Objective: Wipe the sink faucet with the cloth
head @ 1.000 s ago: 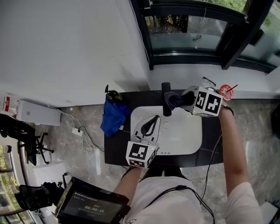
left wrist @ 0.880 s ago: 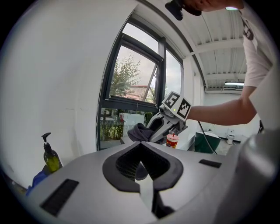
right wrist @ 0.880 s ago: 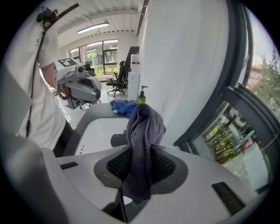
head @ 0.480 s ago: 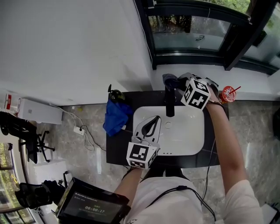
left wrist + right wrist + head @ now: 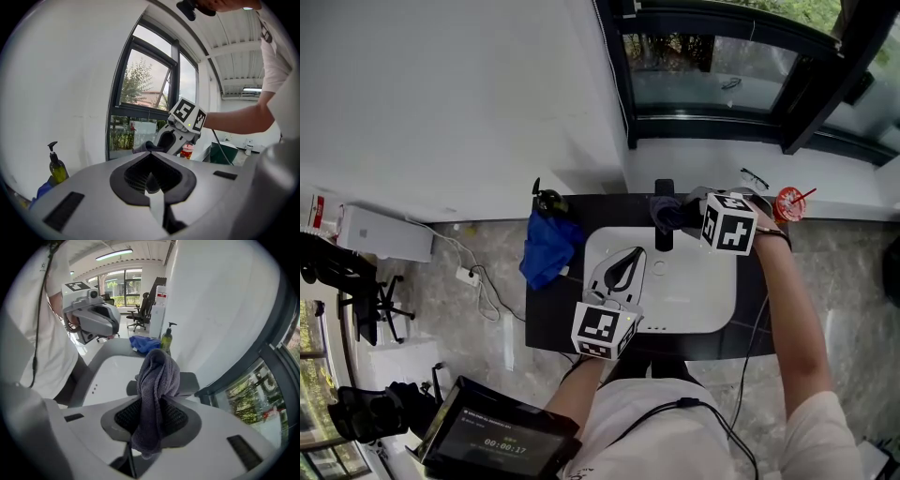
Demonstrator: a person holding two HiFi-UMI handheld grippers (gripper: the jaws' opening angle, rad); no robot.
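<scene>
The black faucet [image 5: 664, 240] stands at the back rim of the white sink [image 5: 703, 295]. My right gripper [image 5: 680, 217] is shut on a dark grey cloth [image 5: 659, 209], which lies against the faucet's upper part from the right. In the right gripper view the cloth [image 5: 157, 380] hangs folded from the jaws, in front of the flat black faucet [image 5: 190, 381]. My left gripper [image 5: 630, 255] hovers over the basin's left side with its tips together and nothing in it. It looks toward the right gripper [image 5: 176, 136].
A green soap bottle [image 5: 548, 203] and a crumpled blue cloth [image 5: 546, 248] sit on the black counter [image 5: 548, 323] left of the sink. A red cup [image 5: 786, 200] and glasses [image 5: 750, 176] rest on the sill at the right. White wall and window close in behind.
My right gripper carried the cloth toward the wall end of the faucet, then brought it back toward me along the faucet. The left gripper has stayed put.
</scene>
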